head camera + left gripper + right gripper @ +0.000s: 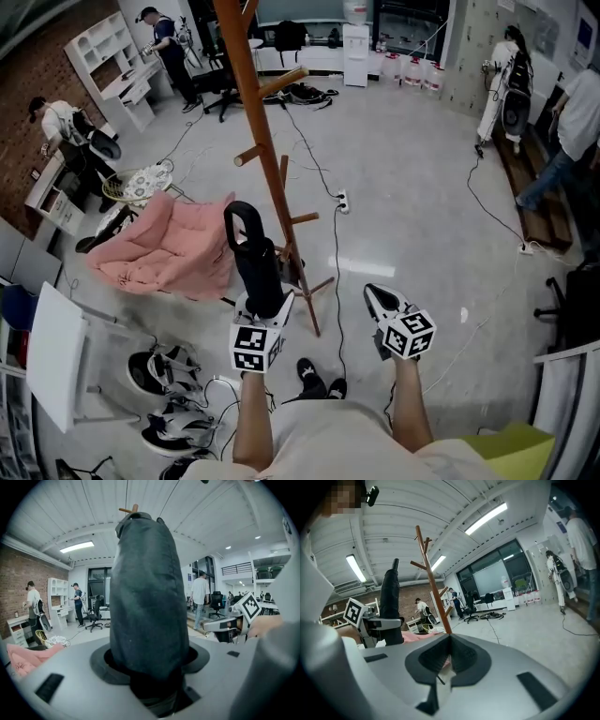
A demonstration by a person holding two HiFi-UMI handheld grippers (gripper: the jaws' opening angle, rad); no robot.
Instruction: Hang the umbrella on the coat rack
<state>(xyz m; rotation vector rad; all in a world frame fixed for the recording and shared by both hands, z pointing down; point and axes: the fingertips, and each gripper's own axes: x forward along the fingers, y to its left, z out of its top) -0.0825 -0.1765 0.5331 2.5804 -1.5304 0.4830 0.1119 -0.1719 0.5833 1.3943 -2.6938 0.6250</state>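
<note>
Just beside the wooden coat rack's [266, 155] pole, the folded black umbrella [253, 258] stands upright, its lower end clamped between the left gripper's [262, 305] widely parted jaws. Alongside, the right gripper [381, 298] has its jaws pressed together, holding nothing.

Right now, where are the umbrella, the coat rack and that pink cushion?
umbrella [259, 274]: head view, on its black folded canopy.
coat rack [255, 103]: head view, on its wooden pole.
pink cushion [164, 251]: head view, on its middle.
</note>
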